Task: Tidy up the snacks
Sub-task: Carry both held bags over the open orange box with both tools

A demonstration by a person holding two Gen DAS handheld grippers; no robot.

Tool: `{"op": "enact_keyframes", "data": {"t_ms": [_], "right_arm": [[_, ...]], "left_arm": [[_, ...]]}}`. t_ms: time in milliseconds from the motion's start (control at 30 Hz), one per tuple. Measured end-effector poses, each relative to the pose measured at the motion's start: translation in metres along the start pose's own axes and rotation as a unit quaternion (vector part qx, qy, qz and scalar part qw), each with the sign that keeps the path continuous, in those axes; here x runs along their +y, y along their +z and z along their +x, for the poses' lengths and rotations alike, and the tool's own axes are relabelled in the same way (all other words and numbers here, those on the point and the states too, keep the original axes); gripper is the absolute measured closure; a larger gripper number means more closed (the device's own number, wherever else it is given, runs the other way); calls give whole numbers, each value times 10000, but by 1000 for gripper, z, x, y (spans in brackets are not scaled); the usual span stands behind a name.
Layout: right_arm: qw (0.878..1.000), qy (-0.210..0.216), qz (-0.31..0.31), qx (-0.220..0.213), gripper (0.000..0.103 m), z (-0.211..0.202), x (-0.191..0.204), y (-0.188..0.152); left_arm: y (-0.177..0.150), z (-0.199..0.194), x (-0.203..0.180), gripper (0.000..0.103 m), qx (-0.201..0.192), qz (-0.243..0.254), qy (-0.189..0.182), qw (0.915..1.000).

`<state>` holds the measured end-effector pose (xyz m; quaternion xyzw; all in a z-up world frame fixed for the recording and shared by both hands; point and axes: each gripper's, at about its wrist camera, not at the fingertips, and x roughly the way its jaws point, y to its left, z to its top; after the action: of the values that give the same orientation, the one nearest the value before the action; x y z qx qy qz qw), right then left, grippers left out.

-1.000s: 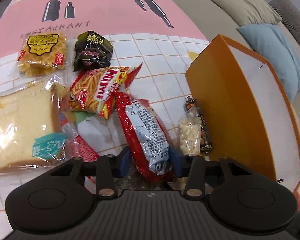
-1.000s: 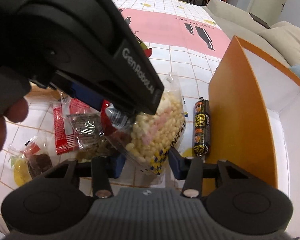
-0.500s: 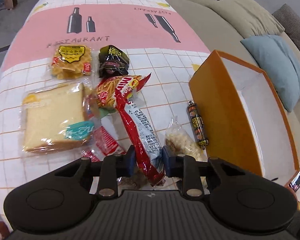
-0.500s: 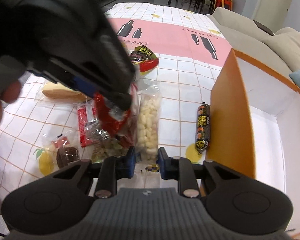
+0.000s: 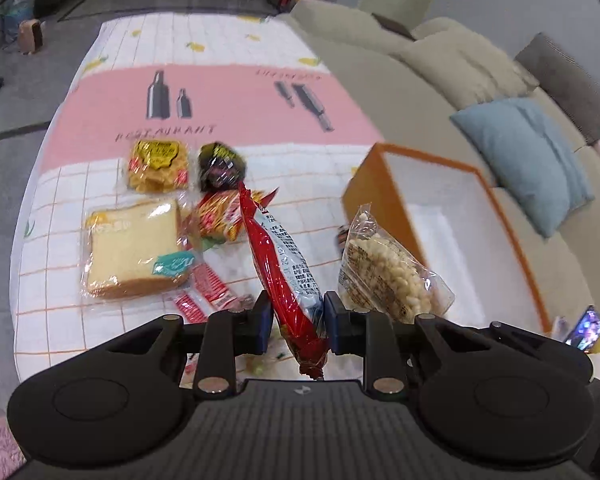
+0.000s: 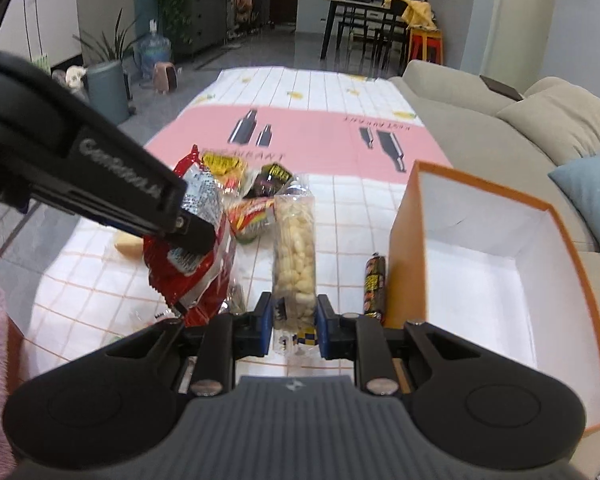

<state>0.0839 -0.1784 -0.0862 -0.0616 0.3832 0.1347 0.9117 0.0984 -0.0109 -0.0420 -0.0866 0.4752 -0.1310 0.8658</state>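
Observation:
My left gripper [image 5: 295, 322] is shut on a long red snack packet [image 5: 278, 264] and holds it above the table. It shows from the side in the right wrist view [image 6: 192, 264]. My right gripper [image 6: 290, 322] is shut on a clear bag of white puffed snacks [image 6: 294, 248], also lifted; the bag shows in the left wrist view [image 5: 384, 276]. The orange box [image 6: 404, 256] with a white inside stands open to the right of both grippers [image 5: 384, 184].
On the cloth lie a bread slice pack [image 5: 134, 248], a yellow waffle pack [image 5: 156, 166], a black wrapped snack [image 5: 220, 166], a Mimi chips bag [image 5: 220, 216], red sachets [image 5: 208, 296] and a dark sausage stick [image 6: 374, 284] by the box. A sofa with a blue cushion [image 5: 528, 160] is right.
Both grippers closed on their packets and lifted them well above the table. The views rose and pulled back, and the room behind came into sight.

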Motion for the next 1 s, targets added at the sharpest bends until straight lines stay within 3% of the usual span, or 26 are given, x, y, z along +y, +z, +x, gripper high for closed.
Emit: {"op": "enact_keyframes", "data": {"t_ms": [300, 567, 700, 1000], "right_arm": [[9987, -483, 78, -110, 84, -42, -47, 13], [9930, -897, 446, 628, 84, -32, -120, 3], [9888, -862, 682, 1010, 84, -15, -148, -6], [9803, -661, 886, 1637, 84, 21, -173, -25]], "left_arm": [[21, -13, -69, 73, -174, 682, -696, 9951], [33, 38, -134, 73, 417, 1216, -1199, 9844], [32, 69, -153, 73, 731, 1310, -1123, 9823], [23, 122, -154, 73, 1409, 1323, -978, 9763]]}}
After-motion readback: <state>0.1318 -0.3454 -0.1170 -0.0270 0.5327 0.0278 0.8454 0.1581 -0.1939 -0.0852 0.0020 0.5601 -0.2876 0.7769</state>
